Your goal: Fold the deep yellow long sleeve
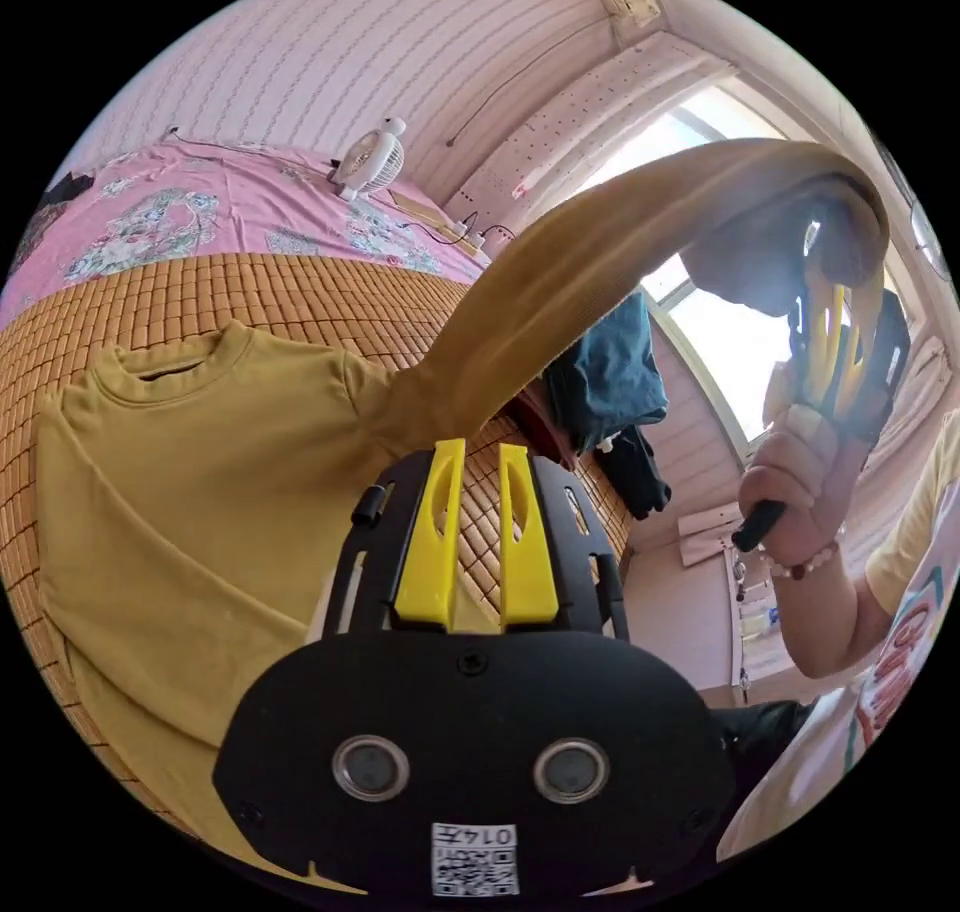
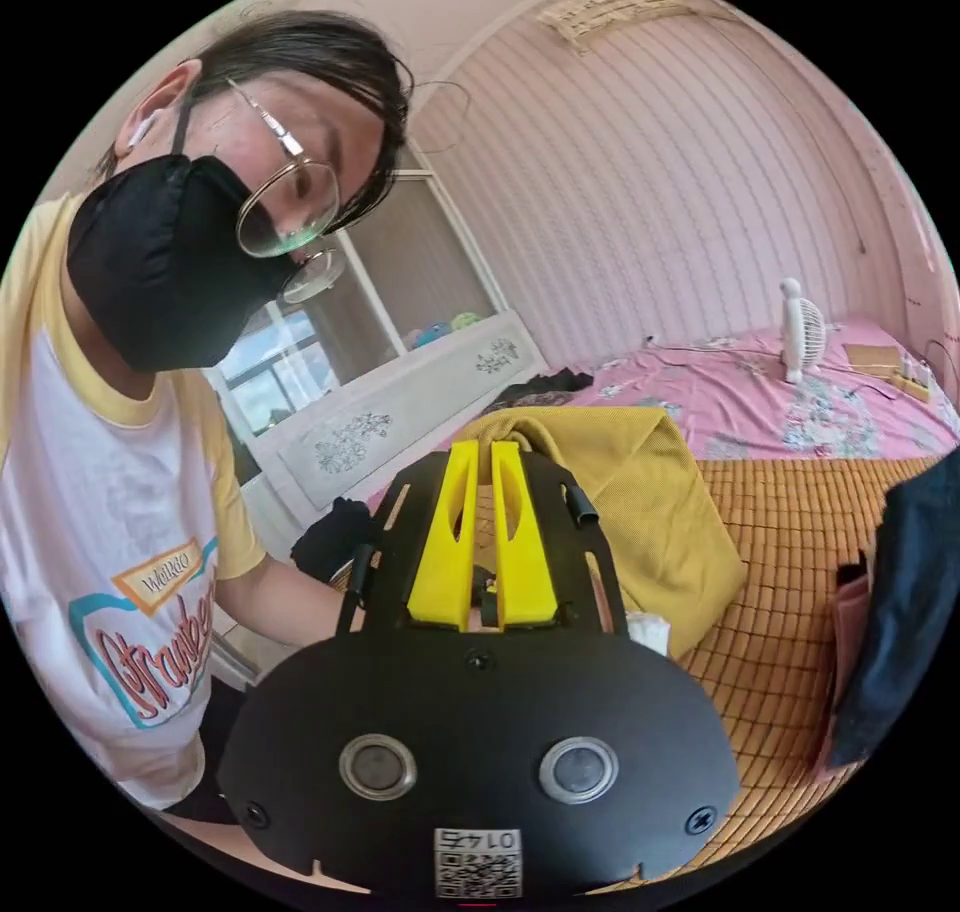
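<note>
Shirt body [image 1: 190,492] lies flat on the bamboo mat [image 1: 290,297]; your left gripper [image 1: 478,457] hovers at the shoulder, jaws narrow, empty. Right gripper [image 1: 838,347] pinches the sleeve [image 1: 600,262] aloft (mid-fold, I'd say). Next, carry it across the chest.

The left gripper view is taken low and close above the shirt [image 1: 180,492] on the mat [image 1: 250,292], facing the wall and window. The right gripper view is aimed back from higher up. The fan [image 1: 372,160] is shared by the 2 views.
</note>
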The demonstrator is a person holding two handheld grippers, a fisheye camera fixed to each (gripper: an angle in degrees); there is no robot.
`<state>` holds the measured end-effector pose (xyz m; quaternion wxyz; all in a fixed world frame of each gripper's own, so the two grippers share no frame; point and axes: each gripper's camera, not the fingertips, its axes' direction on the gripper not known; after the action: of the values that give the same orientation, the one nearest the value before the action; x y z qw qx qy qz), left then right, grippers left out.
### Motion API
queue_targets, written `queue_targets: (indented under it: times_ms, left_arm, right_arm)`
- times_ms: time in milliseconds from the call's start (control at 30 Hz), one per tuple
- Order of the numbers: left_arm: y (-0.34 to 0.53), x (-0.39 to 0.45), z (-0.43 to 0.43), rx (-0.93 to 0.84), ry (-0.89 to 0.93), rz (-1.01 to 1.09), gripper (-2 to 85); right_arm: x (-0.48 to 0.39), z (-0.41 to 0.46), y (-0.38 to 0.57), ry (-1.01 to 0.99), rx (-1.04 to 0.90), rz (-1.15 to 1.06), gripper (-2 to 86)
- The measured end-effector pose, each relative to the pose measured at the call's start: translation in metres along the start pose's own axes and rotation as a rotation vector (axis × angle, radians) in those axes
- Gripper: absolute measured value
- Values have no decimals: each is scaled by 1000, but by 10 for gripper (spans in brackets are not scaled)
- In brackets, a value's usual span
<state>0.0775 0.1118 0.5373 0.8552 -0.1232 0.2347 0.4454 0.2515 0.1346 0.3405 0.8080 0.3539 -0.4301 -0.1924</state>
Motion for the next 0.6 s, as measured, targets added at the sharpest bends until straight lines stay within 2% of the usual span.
queue_targets:
  times_ms: [67,133,167,233,333,467,600]
  left_arm:
    - [36,-29,-52,9,-100,-103,57]
    - [71,-51,-90,-16,-190,-201,53]
    - [96,-64,-113,-50,-262,-280,54]
    - [133,-81,-142,-121,-357,-384,56]
    - [179,-95,-180,-186,-446,-529,60]
    - [198,-96,-201,-163,-464,-589,65]
    - [185,-86,-192,-105,-398,-526,73]
  right_arm:
    - [-20,39,0,-136,-96,-44,26]
    - [-50,100,19,-267,-319,-87,38]
    - [-57,115,28,-275,-388,-100,46]
    - [-76,173,76,-260,-707,-113,76]
    - [-82,209,123,-256,-929,-75,89]
    - [-78,222,136,-222,-989,-27,86]
    - [-53,240,125,-30,-994,-32,83]
